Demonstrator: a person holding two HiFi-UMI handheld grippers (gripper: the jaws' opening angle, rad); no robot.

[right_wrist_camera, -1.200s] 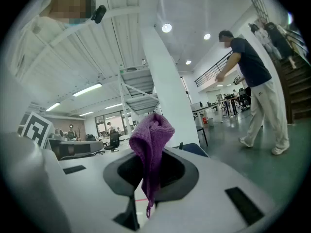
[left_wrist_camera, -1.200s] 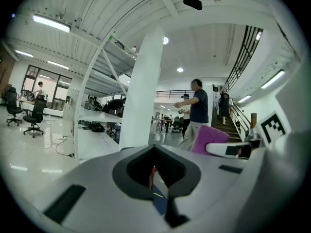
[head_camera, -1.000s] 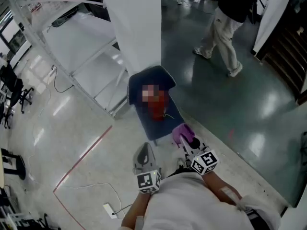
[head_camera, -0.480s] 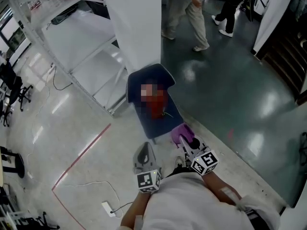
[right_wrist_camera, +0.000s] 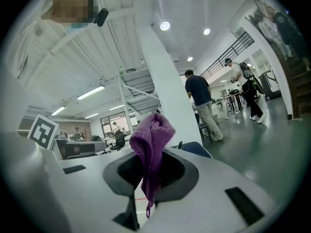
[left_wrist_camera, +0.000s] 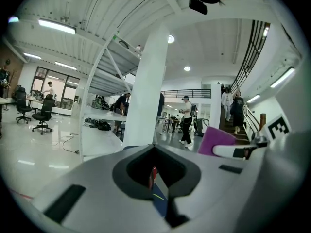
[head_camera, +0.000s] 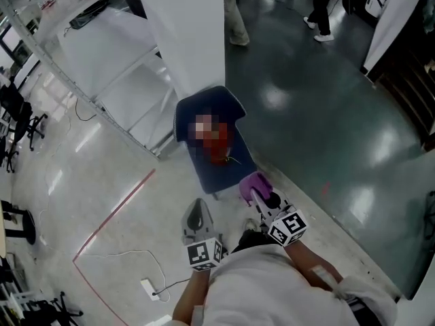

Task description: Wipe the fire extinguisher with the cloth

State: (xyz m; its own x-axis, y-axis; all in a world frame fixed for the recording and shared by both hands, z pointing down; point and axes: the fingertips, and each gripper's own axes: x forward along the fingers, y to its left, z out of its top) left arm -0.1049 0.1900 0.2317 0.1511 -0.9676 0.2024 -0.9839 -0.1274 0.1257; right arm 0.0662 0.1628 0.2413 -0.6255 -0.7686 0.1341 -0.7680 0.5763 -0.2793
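Observation:
A red fire extinguisher (head_camera: 221, 148) lies on the seat of a dark blue chair (head_camera: 204, 117) on the floor ahead; a mosaic patch covers part of it. My right gripper (head_camera: 257, 194) is shut on a purple cloth (head_camera: 253, 184), held just short of the chair's near edge. The cloth (right_wrist_camera: 150, 144) sticks up between the jaws in the right gripper view. My left gripper (head_camera: 198, 206) is shut and holds nothing, left of the right one. Through its narrow slit a strip of the red extinguisher (left_wrist_camera: 153, 174) shows, with the cloth (left_wrist_camera: 217, 140) to the right.
A white pillar (head_camera: 183, 32) rises right behind the chair. A white metal-framed rack (head_camera: 102, 53) stands at the left. A red floor line (head_camera: 112, 216) and a cable with a power strip (head_camera: 146, 289) lie at the lower left. People (head_camera: 319, 5) walk on the dark floor far ahead.
Both grippers have shifted slightly left and still sit before the chair. The person in light trousers has walked off towards the top of the head view.

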